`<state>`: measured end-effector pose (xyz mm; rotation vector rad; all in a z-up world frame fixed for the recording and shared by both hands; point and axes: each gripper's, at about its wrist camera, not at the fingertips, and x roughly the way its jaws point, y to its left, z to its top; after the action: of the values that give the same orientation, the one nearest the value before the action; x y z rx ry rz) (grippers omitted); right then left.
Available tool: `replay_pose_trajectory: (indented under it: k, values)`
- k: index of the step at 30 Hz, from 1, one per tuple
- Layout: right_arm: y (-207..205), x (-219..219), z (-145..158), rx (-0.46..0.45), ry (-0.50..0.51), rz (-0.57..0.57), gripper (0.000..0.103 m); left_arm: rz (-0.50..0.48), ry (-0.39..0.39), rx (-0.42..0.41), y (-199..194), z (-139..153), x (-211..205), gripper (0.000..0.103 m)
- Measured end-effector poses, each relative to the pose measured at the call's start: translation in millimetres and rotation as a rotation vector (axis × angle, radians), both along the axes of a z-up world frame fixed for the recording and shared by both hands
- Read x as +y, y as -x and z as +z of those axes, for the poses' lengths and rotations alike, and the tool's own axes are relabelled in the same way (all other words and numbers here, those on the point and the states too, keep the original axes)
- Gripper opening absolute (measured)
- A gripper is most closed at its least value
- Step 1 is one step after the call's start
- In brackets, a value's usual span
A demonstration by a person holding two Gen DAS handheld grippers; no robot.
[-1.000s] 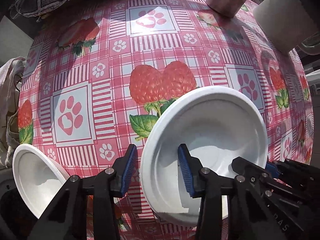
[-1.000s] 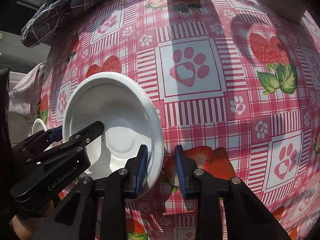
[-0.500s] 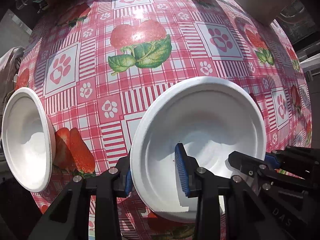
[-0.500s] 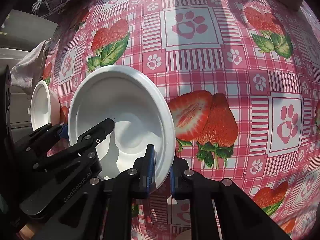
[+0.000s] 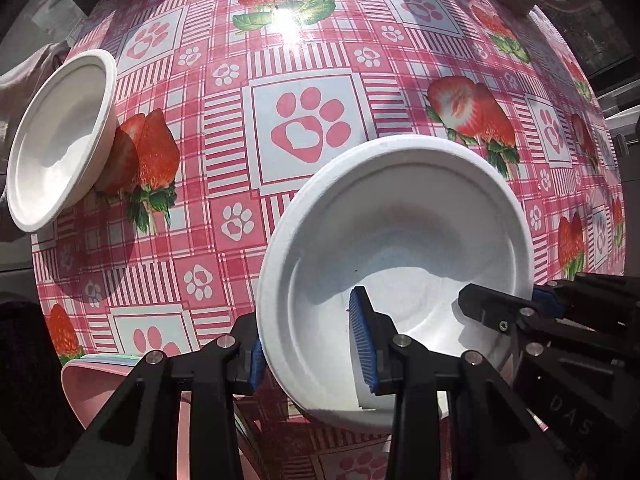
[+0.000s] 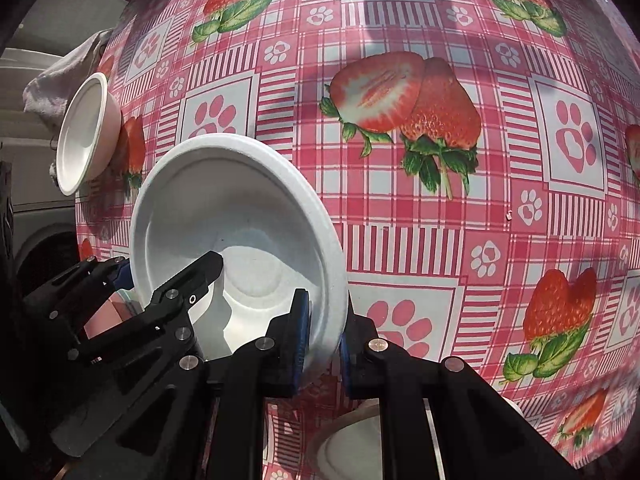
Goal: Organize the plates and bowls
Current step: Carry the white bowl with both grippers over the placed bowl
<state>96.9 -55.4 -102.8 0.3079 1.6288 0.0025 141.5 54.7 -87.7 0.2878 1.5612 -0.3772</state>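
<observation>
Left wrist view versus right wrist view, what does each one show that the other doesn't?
Only the left wrist view shows a pink dish at its lower left edge. Only the right wrist view shows another white dish at the bottom, between the claw arms. Both show the white bowl with the left claw and right claw each clamped on its rim, a smaller white bowl far left, and the strawberry tablecloth.

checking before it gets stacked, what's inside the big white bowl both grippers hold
No food or dish lies inside the big white bowl. One blue-padded finger of the left gripper and one of the right gripper reach in over its rim. They cover part of the floor.
</observation>
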Motion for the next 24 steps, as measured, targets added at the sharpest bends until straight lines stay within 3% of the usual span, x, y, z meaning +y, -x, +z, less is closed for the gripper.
replay_pose_trajectory:
  k: [6,10,24]
  values:
    - [27.5,13.3,-2.2,0.017,-0.002,0.009,0.015,0.027,-0.004,0.031,39.0,-5.0,11.2,0.039]
    - [48.7,14.8,4.8,0.012,-0.003,0.008,0.015,0.029,0.005,0.030,52.2,6.5,24.6,0.039]
    - [78.7,-23.5,55.1,-0.059,-0.018,-0.066,0.015,-0.048,0.033,-0.017,57.5,53.1,2.8,0.040]
